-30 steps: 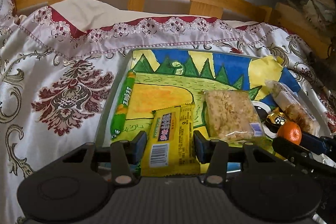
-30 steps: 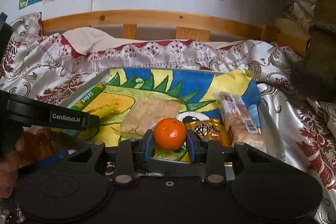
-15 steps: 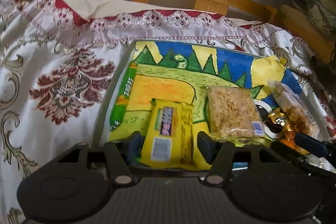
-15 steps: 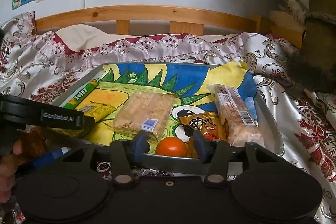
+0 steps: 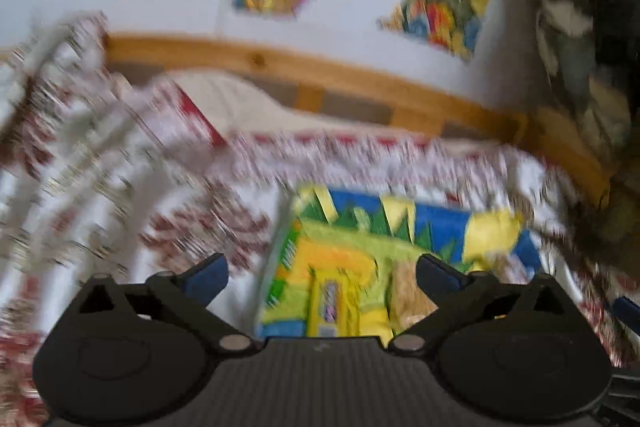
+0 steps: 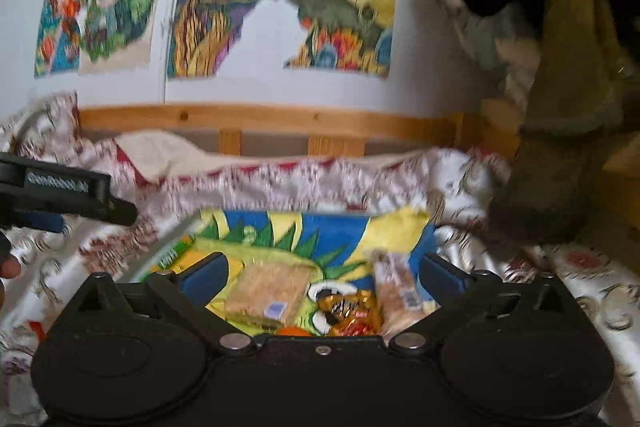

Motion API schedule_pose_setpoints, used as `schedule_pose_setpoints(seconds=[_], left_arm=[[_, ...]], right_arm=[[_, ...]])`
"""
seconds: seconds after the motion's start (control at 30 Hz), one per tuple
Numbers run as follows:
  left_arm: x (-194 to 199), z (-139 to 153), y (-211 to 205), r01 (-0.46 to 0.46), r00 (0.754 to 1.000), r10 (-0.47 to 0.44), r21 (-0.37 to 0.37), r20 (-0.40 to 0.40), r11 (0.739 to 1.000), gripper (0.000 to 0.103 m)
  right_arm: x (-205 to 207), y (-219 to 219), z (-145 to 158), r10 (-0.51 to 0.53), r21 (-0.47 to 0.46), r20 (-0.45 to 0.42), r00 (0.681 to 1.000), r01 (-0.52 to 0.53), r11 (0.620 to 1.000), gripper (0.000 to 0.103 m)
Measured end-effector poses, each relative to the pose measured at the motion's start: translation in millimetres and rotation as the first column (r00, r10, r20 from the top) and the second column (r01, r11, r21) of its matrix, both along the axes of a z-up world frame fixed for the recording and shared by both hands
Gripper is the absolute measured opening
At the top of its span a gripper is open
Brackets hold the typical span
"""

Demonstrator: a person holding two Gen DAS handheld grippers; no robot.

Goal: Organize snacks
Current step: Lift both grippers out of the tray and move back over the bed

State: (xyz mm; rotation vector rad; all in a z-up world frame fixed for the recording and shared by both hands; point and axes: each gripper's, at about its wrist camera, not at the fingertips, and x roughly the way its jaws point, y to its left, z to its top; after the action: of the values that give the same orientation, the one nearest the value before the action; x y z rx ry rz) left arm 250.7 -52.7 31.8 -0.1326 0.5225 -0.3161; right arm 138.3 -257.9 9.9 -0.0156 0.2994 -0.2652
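A tray lined with a colourful drawing lies on the bed and holds the snacks. In the right wrist view it holds a rice cracker pack, a gold wrapped candy, a long bar, a green stick pack and an orange at the near edge. The blurred left wrist view shows the yellow bar, the green stick and the cracker pack. My left gripper is wide open and empty above the tray's near side. My right gripper is wide open and empty, above the orange.
The tray rests on a white and red patterned bedspread. A wooden headboard and a wall with drawings stand behind. Plush toys are piled at the right. The left gripper body shows at the right view's left edge.
Both grippers have opened wide and pulled up and back from the tray. The orange, held by the right gripper a second ago, lies on the tray. The yellow bar lies free.
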Motion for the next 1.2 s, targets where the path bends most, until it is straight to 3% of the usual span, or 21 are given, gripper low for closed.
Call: schedule_pose_setpoints(seconds=[0.17,0.5,0.63,0.8,0.93,1.03,1.2], left_arm=[[-49.1,28.2,18.8,-0.087,0.988,0.081,0.037,0.132,0.996,0.103],[-142.3,42.4,44.2,-0.136,0.98,0.112,0.14,0.163,0.981,0.103],[-167.1,39.4,50.6,-0.125,0.99,0.106,0.222,0.097,0.967,0.103],[-185.1,41.4,63.1,-0.088,0.996,0.087,0.266,0.018,0.96,0.103],[-187.2,41.1,71.4,-0.003,0.997,0.026,0.3,-0.075,0.954,0.103],[-184.2,33.4,80.1,0.075,0.986,-0.03,0.27,-0.166,0.96,0.103],[-172.2,10.1,97.9,0.042,0.955,0.007,0.157,-0.296,0.987,0.103]], right_arm=[[-40.7,2.0,22.4,0.031,0.013,0.063,0.998,-0.032,0.999,0.102],[-121.1,19.4,44.9,0.055,0.079,0.083,0.995,-0.062,0.995,0.102],[-147.0,34.0,48.1,0.053,0.067,0.086,0.995,-0.058,0.996,0.102],[-172.6,49.0,48.6,0.043,0.026,0.073,0.996,-0.045,0.999,0.102],[-187.9,57.3,46.0,0.043,0.038,0.031,0.999,-0.044,0.998,0.102],[-191.3,65.4,38.1,0.033,0.021,-0.052,0.998,-0.032,0.999,0.102],[-184.2,79.9,16.2,0.01,-0.016,-0.201,0.98,-0.013,1.0,0.102]])
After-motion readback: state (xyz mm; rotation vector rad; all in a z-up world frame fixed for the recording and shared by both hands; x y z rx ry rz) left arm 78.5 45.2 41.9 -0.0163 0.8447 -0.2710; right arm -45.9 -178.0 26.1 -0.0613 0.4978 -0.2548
